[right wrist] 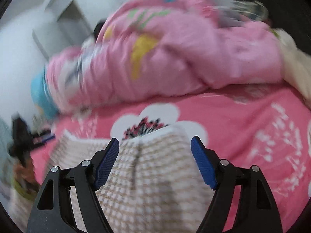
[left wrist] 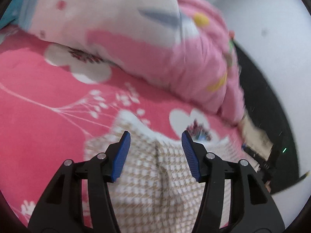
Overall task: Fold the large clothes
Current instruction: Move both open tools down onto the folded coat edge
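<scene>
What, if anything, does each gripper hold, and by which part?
Nothing is held. The left gripper and right gripper are both open above the checked garment, their fingers not pressing on it.

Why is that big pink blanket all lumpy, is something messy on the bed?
The pink quilt lies bunched in a heap at the far side of the pink flowered sheet, not spread flat. The checked garment near the grippers looks tidy. Nothing seems spilled or torn.
</scene>
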`<state>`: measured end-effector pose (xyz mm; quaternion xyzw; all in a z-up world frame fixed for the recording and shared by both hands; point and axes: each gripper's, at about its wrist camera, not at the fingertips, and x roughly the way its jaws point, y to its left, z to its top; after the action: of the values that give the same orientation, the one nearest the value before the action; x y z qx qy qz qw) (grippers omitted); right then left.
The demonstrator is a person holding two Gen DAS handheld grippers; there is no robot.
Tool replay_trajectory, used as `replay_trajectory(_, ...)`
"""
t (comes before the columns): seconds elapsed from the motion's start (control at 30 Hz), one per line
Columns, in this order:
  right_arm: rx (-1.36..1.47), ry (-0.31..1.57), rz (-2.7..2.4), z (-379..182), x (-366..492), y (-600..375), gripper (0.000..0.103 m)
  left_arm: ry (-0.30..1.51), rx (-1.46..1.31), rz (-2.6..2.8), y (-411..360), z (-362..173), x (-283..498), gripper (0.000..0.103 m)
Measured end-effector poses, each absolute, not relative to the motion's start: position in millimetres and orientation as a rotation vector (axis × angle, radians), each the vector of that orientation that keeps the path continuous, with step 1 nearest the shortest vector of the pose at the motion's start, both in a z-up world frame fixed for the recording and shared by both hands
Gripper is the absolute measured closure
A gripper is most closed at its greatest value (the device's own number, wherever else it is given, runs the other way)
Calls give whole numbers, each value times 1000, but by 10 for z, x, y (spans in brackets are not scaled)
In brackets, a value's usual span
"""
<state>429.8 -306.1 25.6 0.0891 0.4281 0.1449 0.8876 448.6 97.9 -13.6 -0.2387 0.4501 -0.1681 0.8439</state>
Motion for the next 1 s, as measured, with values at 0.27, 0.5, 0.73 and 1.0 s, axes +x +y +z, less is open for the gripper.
replay_trajectory(0.27,303,991,261,-232,4367,-3415,48,1036,-849,-347,1477,-821,4622,58)
replay_trajectory(0.5,327,983,57,52,3697,-3886,49,936,-820,-290,1815,-298,3904,54)
replay_trajectory(0.73,104,898,181,297,2657,-3206,50,841,-504,-390,1159,131,2952,52)
replay_trajectory(1.0,77,1005,108,-226,2246,-3344,49,937,-416,-223,1109,-652,2491,63)
